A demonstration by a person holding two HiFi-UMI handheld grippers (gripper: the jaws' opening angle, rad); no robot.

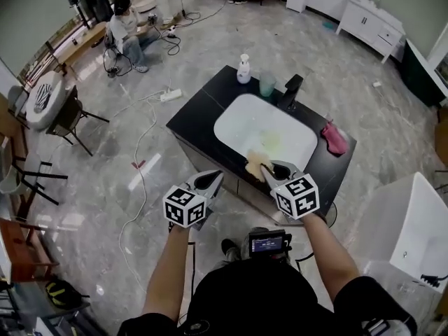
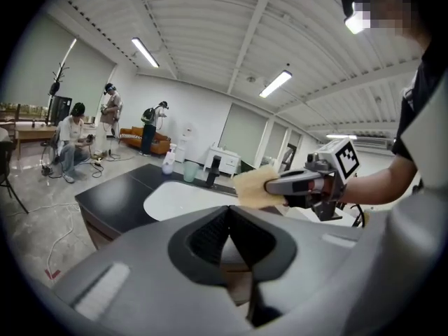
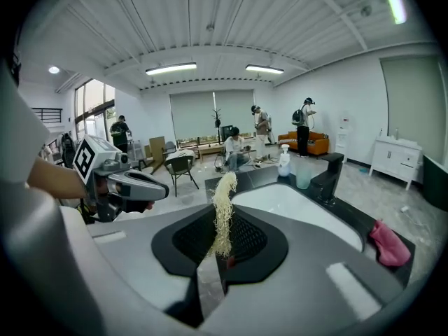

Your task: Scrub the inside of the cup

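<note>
Right now our left tongs (image 1: 212,179) are pressed together on nothing, while our right tongs (image 1: 269,169) pinch a thin yellow sponge (image 1: 256,164) by one edge, above the near edge of the sink (image 1: 231,121). The two pairs hover side by side. The cup (image 1: 267,84) stands upright, mouth up, on the black counter (image 1: 199,110) beyond the basin, between the soap bottle (image 1: 243,68) and the tap (image 1: 290,91). It lies almost straight ahead of the right tongs and ahead-right of the left, so the sponge side looks nearer. We judge the empty left pair must reach across the sink to steady it.
</note>
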